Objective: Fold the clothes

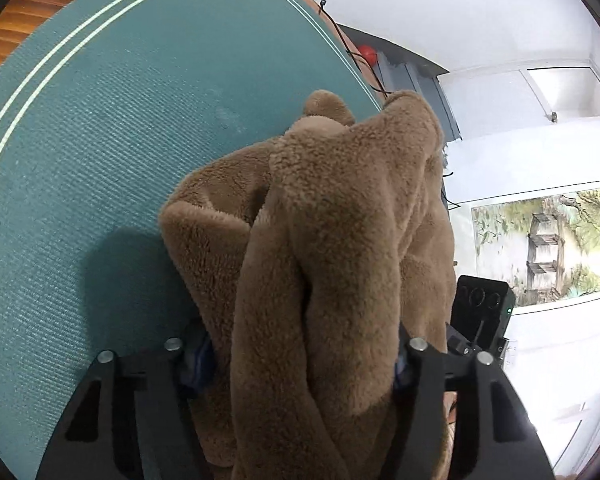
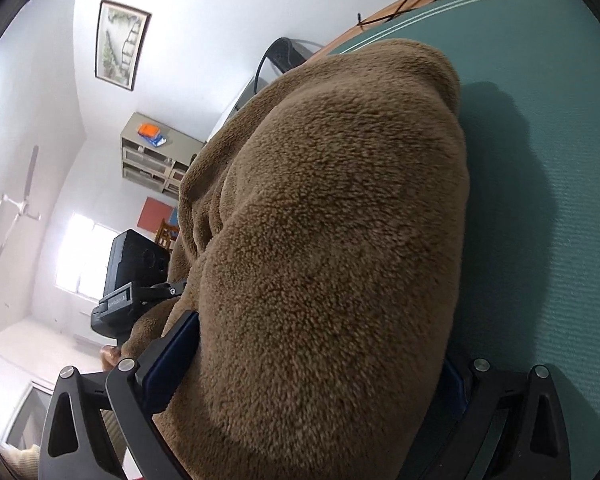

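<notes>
Both clamped on thick brown fleece [image 1: 340,240]: left gripper [image 1: 300,364], right gripper [image 2: 300,376]. Lower evenly onto green mat [image 1: 100,140] (edges aligned, no bunching).

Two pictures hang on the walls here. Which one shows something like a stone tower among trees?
The wide landscape painting in the left wrist view, beside the brown fleece garment. The other framed picture, in the right wrist view, is narrow and shows steps climbing.

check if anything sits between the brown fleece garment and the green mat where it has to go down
Nothing visible does. The brown fleece garment hangs bunched in the left gripper and right gripper; the green mat shows only its shadow.
</notes>
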The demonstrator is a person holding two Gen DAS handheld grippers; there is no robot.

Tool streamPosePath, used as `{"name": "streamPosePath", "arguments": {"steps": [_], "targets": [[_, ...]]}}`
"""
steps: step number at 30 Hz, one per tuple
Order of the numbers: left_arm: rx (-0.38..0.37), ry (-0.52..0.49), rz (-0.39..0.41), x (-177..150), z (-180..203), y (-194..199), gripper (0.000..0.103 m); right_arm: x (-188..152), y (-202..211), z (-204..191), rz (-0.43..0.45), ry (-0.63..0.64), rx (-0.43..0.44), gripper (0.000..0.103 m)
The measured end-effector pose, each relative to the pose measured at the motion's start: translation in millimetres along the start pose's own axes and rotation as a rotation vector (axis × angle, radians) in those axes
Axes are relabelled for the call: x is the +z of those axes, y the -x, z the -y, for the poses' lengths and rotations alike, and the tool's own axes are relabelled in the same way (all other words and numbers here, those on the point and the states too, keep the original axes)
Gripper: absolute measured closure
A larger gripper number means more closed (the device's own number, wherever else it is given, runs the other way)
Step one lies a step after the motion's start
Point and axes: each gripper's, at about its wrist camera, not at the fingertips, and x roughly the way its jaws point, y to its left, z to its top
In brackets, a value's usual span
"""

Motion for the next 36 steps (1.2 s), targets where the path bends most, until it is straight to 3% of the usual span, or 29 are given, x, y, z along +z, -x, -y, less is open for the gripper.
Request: {"name": "streamPosePath", "arguments": {"steps": [2, 3, 6, 9, 15, 21, 29, 34, 36], "targets": [[0.01, 0.012, 0.01, -3.6, -2.1, 2.5, 0.044, 0.4, -4.7, -4.6, -0.003, 0.011, -0.024, 0.003], [0.016, 0.017, 0.014, -4.6, -1.6, 2.1, 0.046, 0.6, -7.0, -7.0, -0.005, 0.016, -0.035, 0.016], [0.05, 0.003, 0.029, -7.8, 5.4, 5.0, 0.053, -0.6, -7.1, -15.2, 0.016, 0.032, -0.079, 0.039], [0.099, -0.038, 0.05, -13.7, 21.0, 9.6, 0.056, -3.5, 3.3, -32.2, 0.051, 0.093, -0.117, 0.05], [0.098, -0.101, 0.075, -36.4, 63.2, 13.7, 0.058, -17.9, 51.3, -51.8, 0.145, 0.148, -0.132, 0.052], [0.051, -0.186, 0.053, -67.9, 134.7, -18.0, 0.058, -37.4, 126.5, -47.8, 0.234, 0.151, -0.144, 0.052], [-0.013, -0.24, -0.012, -120.5, 221.2, -107.4, 0.058, -70.5, 250.4, -4.2, 0.316, 0.102, -0.236, 0.052], [-0.009, -0.247, -0.052, -135.2, 257.0, -172.5, 0.058, -81.6, 299.9, 29.8, 0.332, 0.062, -0.286, 0.052], [0.015, -0.242, -0.062, -153.9, 252.5, -178.4, 0.058, -85.8, 308.9, 47.2, 0.315, 0.05, -0.31, 0.052]]}}
